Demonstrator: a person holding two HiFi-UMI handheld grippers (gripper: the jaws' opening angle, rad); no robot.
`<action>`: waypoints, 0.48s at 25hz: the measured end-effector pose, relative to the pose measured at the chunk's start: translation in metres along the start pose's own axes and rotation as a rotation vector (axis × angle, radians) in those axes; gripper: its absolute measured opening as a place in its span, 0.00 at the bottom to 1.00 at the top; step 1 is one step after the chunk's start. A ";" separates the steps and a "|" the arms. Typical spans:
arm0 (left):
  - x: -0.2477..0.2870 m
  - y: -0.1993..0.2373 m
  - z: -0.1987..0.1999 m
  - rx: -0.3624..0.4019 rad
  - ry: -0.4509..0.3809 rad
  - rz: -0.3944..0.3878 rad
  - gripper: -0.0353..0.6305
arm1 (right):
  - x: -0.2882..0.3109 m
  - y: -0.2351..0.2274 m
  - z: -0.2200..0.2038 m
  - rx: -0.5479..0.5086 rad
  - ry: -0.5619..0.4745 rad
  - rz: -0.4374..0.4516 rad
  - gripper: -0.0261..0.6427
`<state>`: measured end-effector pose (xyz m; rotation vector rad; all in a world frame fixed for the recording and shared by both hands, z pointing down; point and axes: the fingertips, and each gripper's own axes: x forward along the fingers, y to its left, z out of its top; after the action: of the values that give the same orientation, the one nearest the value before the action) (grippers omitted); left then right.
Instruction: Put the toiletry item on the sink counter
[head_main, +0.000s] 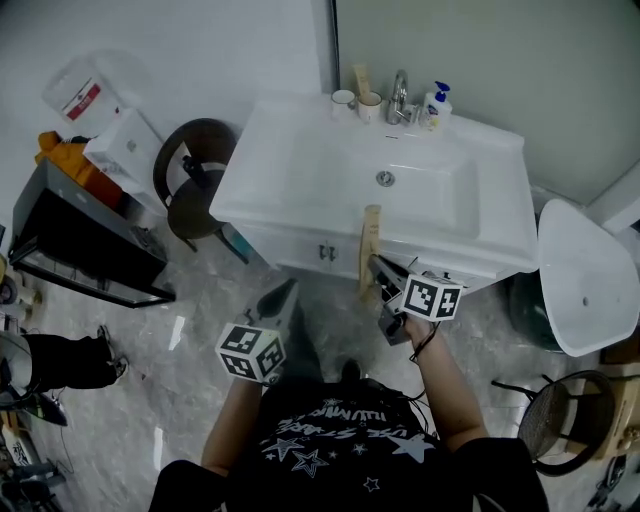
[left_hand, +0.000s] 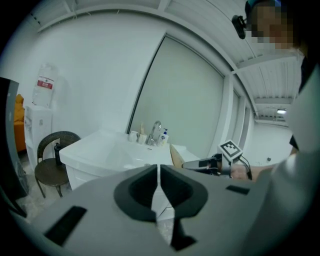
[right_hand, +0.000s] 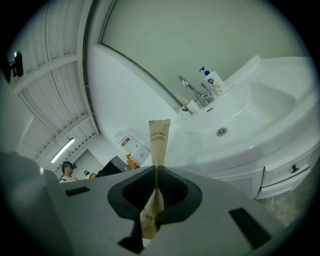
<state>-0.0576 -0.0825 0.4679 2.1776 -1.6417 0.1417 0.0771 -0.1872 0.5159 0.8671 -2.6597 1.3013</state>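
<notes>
My right gripper (head_main: 382, 272) is shut on a tan paper toothbrush packet (head_main: 371, 243), which stands up from the jaws just in front of the white sink counter (head_main: 290, 180). In the right gripper view the packet (right_hand: 159, 141) rises between the closed pads, with the basin and its drain (right_hand: 221, 131) behind it. My left gripper (head_main: 283, 297) hangs lower left of the counter, shut and empty. In the left gripper view its jaws (left_hand: 158, 176) meet with nothing between them, and the sink (left_hand: 105, 152) lies ahead.
A faucet (head_main: 398, 97), two cups (head_main: 356, 102) and a soap pump bottle (head_main: 436, 106) line the counter's back edge. A round dark chair (head_main: 195, 180) stands left of the sink, a black cabinet (head_main: 80, 240) further left. A white toilet lid (head_main: 585, 275) stands right.
</notes>
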 end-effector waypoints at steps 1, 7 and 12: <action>0.002 0.006 0.003 -0.001 -0.003 0.001 0.09 | 0.007 0.001 0.001 -0.003 0.006 0.001 0.08; 0.017 0.042 0.011 -0.011 0.008 -0.004 0.09 | 0.045 0.007 0.011 -0.020 0.021 -0.004 0.08; 0.038 0.081 0.029 -0.026 -0.004 -0.006 0.09 | 0.084 0.003 0.028 -0.034 0.026 -0.036 0.08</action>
<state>-0.1269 -0.1457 0.4745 2.1646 -1.6302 0.1134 0.0102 -0.2452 0.5202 0.8835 -2.6259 1.2471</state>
